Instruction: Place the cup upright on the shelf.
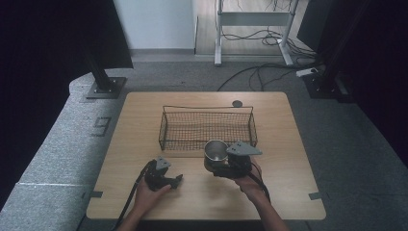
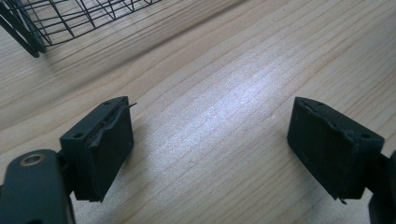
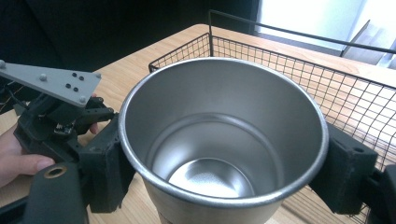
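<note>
A shiny steel cup (image 1: 216,149) stands upright just in front of the wire basket (image 1: 207,109), near the table's middle. My right gripper (image 1: 217,163) is shut on it, one black pad on each side of the rim. The right gripper view looks down into the empty cup (image 3: 224,102) with the pads (image 3: 108,163) pressed on its wall. My left gripper (image 1: 173,181) rests low over the wood to the cup's left. In the left gripper view its jaws stand wide apart with bare tabletop (image 2: 210,116) between them, so the left gripper (image 2: 210,144) is open.
The black wire basket (image 3: 350,79) is empty and sits right behind the cup; its corner (image 2: 42,23) lies ahead of the left gripper. A small dark round disc (image 1: 236,103) lies at the table's far edge. Cables trail from both grippers toward the front edge.
</note>
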`<state>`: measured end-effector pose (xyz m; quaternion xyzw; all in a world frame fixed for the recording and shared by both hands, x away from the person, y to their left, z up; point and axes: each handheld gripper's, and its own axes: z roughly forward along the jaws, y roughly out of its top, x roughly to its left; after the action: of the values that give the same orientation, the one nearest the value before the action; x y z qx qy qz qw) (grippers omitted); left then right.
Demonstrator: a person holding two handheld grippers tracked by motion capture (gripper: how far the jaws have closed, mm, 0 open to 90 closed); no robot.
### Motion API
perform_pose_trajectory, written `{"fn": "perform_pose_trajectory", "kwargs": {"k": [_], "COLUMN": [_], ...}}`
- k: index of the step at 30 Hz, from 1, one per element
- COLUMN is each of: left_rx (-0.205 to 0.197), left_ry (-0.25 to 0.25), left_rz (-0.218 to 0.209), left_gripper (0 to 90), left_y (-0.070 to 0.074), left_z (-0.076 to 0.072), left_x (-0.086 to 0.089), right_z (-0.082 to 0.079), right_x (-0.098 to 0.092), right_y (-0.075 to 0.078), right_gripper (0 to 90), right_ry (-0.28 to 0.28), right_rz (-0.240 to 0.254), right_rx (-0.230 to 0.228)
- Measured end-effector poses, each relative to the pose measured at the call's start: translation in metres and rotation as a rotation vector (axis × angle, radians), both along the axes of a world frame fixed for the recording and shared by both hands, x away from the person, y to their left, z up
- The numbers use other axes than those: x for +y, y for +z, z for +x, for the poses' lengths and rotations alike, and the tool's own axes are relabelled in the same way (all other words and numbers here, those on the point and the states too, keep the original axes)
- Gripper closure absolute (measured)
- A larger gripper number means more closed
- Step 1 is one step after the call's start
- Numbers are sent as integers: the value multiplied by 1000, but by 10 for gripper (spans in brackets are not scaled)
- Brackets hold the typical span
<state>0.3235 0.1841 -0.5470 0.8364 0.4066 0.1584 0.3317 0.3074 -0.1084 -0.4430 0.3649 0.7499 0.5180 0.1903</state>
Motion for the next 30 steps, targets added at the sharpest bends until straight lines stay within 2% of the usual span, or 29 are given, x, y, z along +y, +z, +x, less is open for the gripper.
{"fn": "perform_pose_trajectory", "kwargs": {"k": [18, 30], "left_rx": [0, 0], "left_ry": [0, 0], "left_rz": [0, 0], "left_gripper": [144, 145], "left_y": [0, 0], "left_z": [0, 0], "left_x": [0, 0], "right_z": [8, 16], "right_x": [0, 1], "right_y": [12, 26], "right_gripper": [185, 185], "right_ry": [-16, -18], "right_rz": [1, 1], "right_rx": [-18, -36]}}
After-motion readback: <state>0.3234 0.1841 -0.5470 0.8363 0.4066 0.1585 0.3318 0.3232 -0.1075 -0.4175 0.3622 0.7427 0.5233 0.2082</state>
